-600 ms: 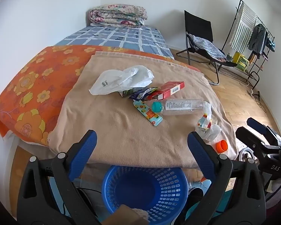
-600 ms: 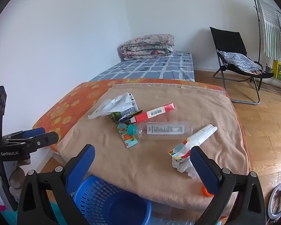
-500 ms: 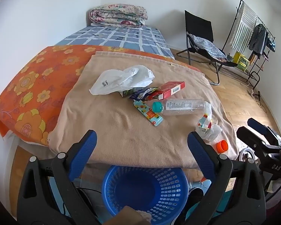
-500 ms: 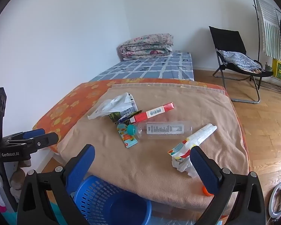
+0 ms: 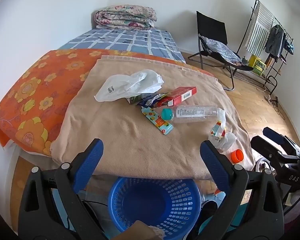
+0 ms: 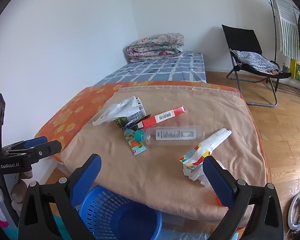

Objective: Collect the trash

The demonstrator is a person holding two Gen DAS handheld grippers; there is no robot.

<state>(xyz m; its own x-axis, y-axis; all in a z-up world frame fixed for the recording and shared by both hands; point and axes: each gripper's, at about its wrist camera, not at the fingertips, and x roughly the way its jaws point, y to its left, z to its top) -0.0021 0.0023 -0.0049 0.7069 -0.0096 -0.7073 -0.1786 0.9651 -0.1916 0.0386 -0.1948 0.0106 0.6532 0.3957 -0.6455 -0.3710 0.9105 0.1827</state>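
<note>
1. Step in hand, as I judge it: the very start. All the trash lies on the tan blanket (image 5: 130,140), and the blue basket (image 5: 154,200) on the floor at the blanket's near edge holds none that I can see.
2. Left tongs (image 5: 151,156) stand wide open with nothing between the fingers, above the basket and just short of the blanket's near edge.
3. Right tongs (image 6: 150,172) are also wide open and empty, over the blanket's near edge, to the right of the basket.
4. Trash on the blanket: a white bag (image 5: 128,85) farthest back, a red box (image 5: 180,96), a clear bottle (image 5: 192,113) with a teal cap, and a flat floral packet (image 5: 157,121) near the middle.
5. Nearest the right tongs: a crumpled wrapper (image 6: 206,148) on the blanket's right side, just ahead of the right finger, and an orange cap (image 5: 237,156) at the near right edge.
6. Next move probably calls for 1 pair of tongs to reach forward, close on 1 piece, then carry it back over the basket.
</note>
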